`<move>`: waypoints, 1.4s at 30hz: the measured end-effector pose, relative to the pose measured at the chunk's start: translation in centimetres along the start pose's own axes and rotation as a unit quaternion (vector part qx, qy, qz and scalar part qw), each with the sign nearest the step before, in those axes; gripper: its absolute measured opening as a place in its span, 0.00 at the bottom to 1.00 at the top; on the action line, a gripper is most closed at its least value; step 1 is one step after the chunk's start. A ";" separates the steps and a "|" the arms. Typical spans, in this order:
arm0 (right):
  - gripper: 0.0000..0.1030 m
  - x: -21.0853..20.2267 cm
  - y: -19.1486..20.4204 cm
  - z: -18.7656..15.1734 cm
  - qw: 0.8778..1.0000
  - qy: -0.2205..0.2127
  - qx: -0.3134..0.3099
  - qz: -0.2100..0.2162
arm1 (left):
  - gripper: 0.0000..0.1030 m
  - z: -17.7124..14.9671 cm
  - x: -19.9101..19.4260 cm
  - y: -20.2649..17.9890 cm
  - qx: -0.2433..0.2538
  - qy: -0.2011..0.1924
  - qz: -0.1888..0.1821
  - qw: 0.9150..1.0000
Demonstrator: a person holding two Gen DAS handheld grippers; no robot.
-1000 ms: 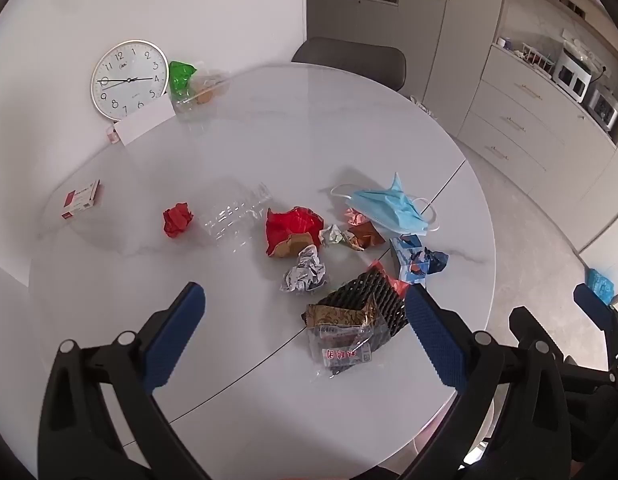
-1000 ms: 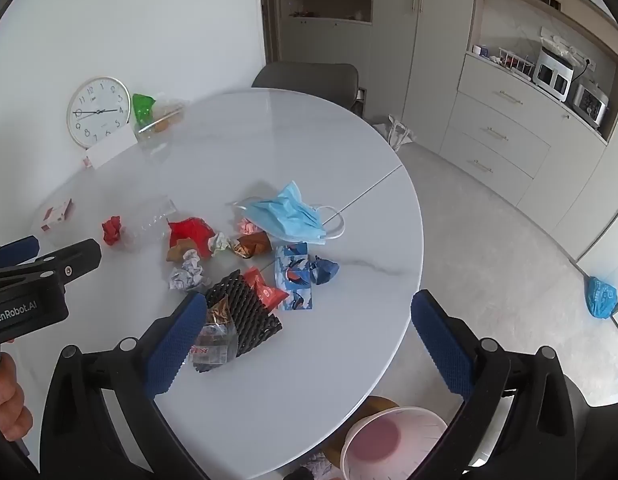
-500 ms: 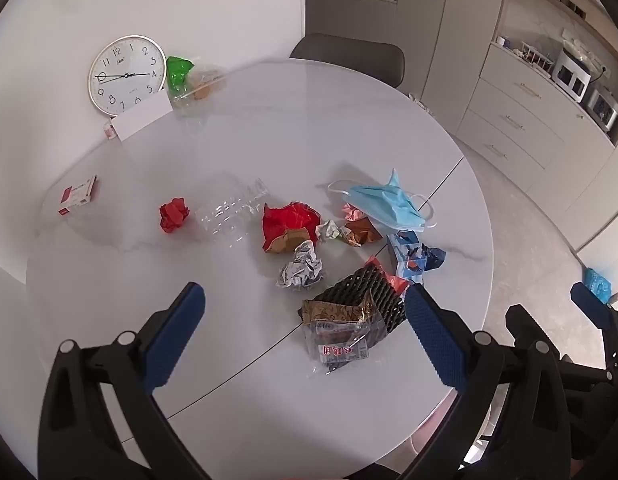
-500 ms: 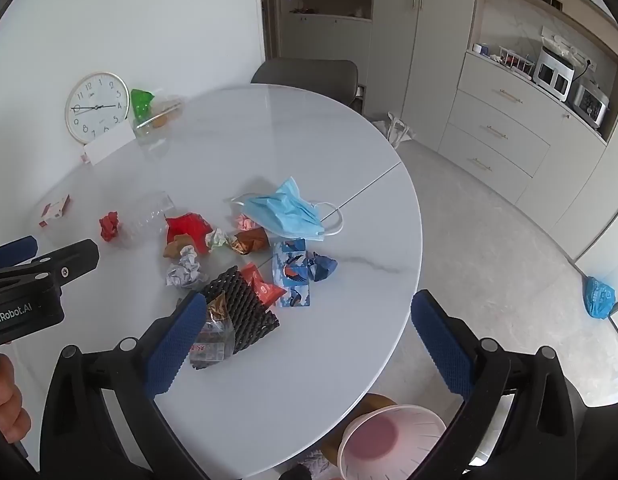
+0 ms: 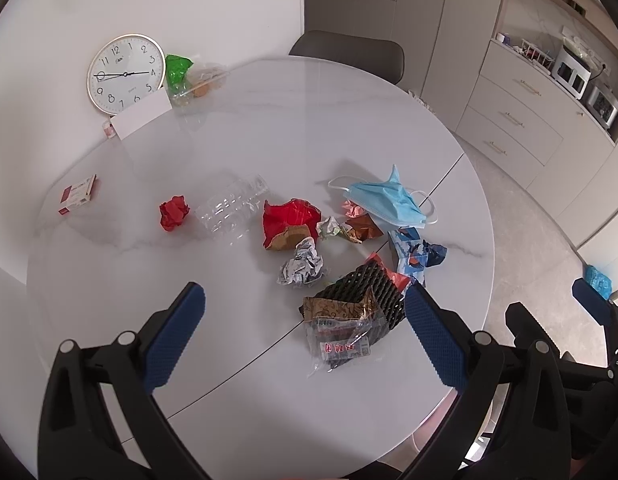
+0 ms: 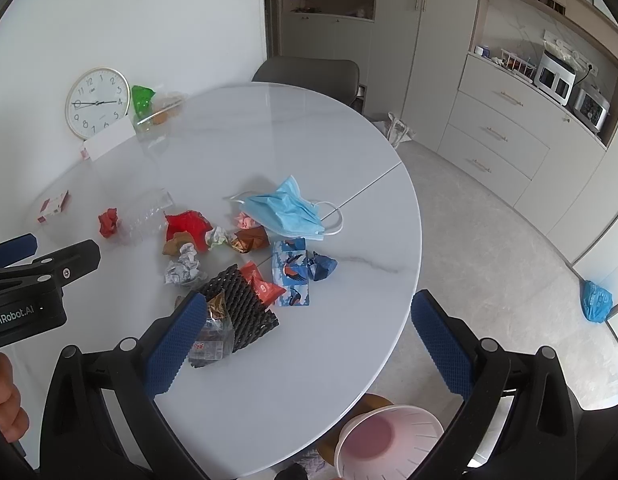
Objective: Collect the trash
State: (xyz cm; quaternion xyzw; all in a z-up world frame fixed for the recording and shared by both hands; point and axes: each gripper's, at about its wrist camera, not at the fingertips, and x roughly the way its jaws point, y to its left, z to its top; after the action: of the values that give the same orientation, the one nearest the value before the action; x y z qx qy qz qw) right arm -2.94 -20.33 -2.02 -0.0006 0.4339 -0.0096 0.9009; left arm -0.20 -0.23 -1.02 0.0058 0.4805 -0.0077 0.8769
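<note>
Trash lies scattered on the round white table: a blue face mask, a red wrapper, a crumpled red ball, a clear crushed plastic tray, a silver foil wad, black foam netting over a clear snack packet, and blue printed wrappers. My left gripper hovers open above the near trash. My right gripper is open over the table's right edge, empty. A pink-lined waste bin stands on the floor below.
A wall clock, a white card, a green bag and a small red-white box sit at the table's far left. A grey chair stands behind. Cabinets line the right wall. A hand holds the left gripper.
Both views have shifted only slightly; the trash sits a touch lower and the grippers stay open. Nothing has been picked up.
</note>
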 end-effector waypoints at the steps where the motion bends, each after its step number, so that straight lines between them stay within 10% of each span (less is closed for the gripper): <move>1: 0.98 0.0 0.0 0.0 1.000 0.000 0.000 0.000 | 0.93 0.0 0.0 0.0 0.001 0.000 0.000 1.000; 42: 0.98 0.3 0.5 -0.1 1.000 0.011 -0.006 -0.002 | 0.93 -0.3 0.4 0.3 0.000 0.012 0.004 1.000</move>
State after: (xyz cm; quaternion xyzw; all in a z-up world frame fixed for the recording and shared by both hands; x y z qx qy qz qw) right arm -2.81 -19.87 -2.26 -0.0066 0.4439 -0.0087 0.8960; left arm -0.24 0.12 -1.54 0.0076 0.4914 -0.0040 0.8709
